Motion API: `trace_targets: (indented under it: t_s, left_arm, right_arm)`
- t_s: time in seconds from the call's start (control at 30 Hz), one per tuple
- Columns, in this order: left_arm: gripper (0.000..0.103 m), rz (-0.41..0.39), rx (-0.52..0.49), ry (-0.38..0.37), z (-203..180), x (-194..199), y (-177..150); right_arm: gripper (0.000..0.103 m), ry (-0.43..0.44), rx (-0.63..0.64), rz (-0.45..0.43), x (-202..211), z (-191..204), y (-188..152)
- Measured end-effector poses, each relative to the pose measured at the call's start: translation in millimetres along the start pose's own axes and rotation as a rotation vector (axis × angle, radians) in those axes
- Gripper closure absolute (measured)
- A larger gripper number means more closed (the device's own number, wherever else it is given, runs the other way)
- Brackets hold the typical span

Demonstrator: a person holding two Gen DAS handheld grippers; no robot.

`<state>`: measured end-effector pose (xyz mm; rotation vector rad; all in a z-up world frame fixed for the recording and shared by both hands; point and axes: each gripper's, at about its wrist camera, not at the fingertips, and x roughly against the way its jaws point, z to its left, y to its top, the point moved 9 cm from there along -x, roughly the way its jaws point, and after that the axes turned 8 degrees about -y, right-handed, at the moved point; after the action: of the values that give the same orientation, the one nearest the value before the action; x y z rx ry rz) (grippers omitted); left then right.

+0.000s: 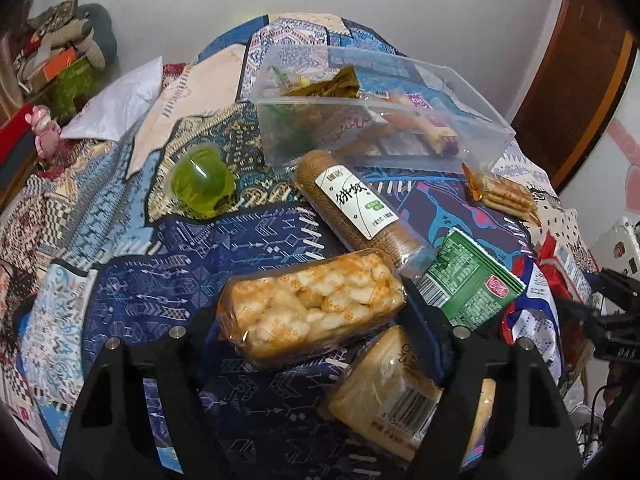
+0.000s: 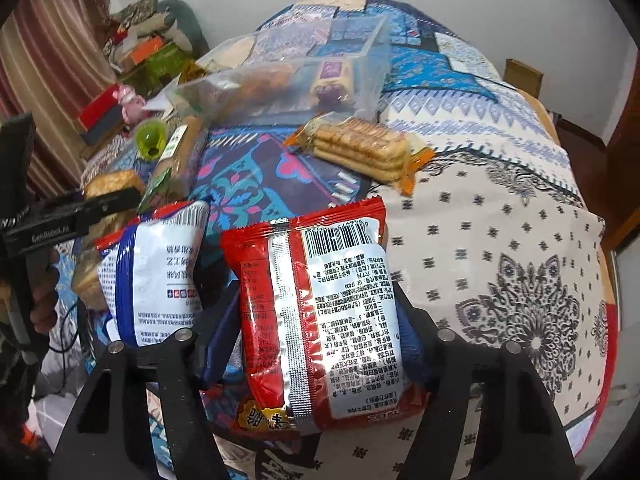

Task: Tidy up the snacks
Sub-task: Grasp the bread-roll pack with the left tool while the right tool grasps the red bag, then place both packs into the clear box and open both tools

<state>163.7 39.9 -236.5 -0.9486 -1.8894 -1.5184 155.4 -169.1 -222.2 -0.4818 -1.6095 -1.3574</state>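
My left gripper is shut on a clear pack of puffed rice cake and holds it just above the patterned cloth. My right gripper is shut on a red noodle packet. A clear plastic bin with a few snacks inside stands at the back; it also shows in the right wrist view. A brown biscuit roll, a green jelly cup, a green packet, a cracker pack and a blue-and-white bag lie around.
A wrapped bread slice lies under my left gripper's right finger. A white bag lies at the table's far left. Clutter of boxes stands beyond the left edge. A wooden door is at the right.
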Motion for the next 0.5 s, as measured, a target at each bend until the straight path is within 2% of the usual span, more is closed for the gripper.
trace_targets:
  t_s: [0.23,0.5]
  left_arm:
    - [0.026,-0.055,0.014,-0.010,1.8,25.6,17.1]
    - [0.026,-0.149,-0.001,-0.019,-8.7,51.6,56.4]
  right_arm:
    - [0.038,0.005,-0.046,-0.069,24.2,-14.1,17.5]
    - [0.038,-0.012,-0.054,-0.198,55.9,-14.9,65.9]
